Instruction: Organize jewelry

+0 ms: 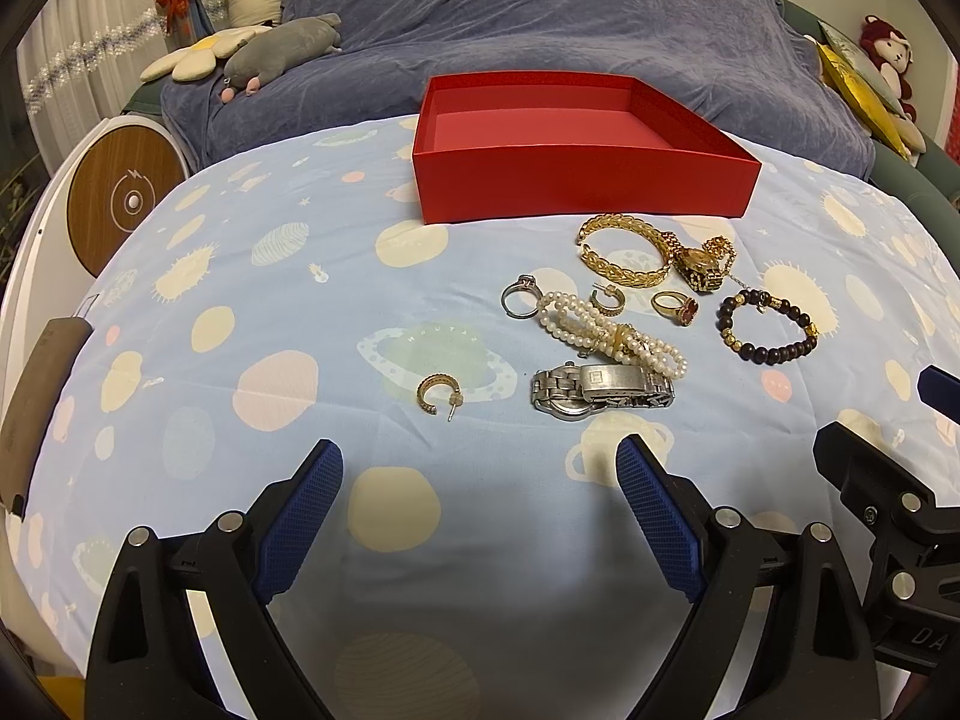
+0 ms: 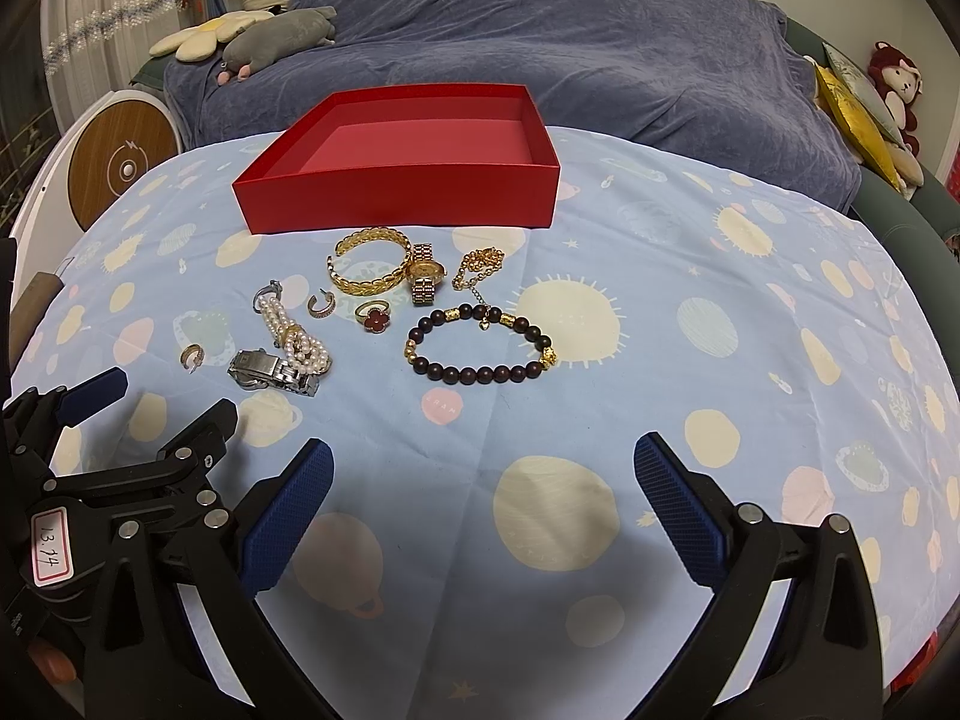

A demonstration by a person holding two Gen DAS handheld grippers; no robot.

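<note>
An empty red box (image 1: 576, 180) (image 2: 396, 198) stands at the far side of the blue planet-print cloth. Jewelry lies in front of it: a gold bangle (image 1: 624, 249) (image 2: 369, 261), a gold watch (image 1: 699, 267) (image 2: 425, 276), a dark bead bracelet (image 1: 768, 327) (image 2: 480, 345), a red-stone ring (image 1: 675, 306) (image 2: 373, 315), a pearl bracelet (image 1: 606, 330) (image 2: 294, 339), a silver watch (image 1: 600, 390) (image 2: 273, 369), a silver ring (image 1: 519, 297) and gold hoop earrings (image 1: 438, 393) (image 2: 192, 357). My left gripper (image 1: 480, 462) and right gripper (image 2: 483, 456) are open and empty, hovering near the cloth's front.
A bed with a grey-blue blanket (image 1: 540, 18) lies behind the table. Plush toys (image 1: 270, 54) sit at its left and cushions with a red plush (image 2: 888, 90) at its right. A round wooden-faced device (image 1: 123, 198) stands at the left edge.
</note>
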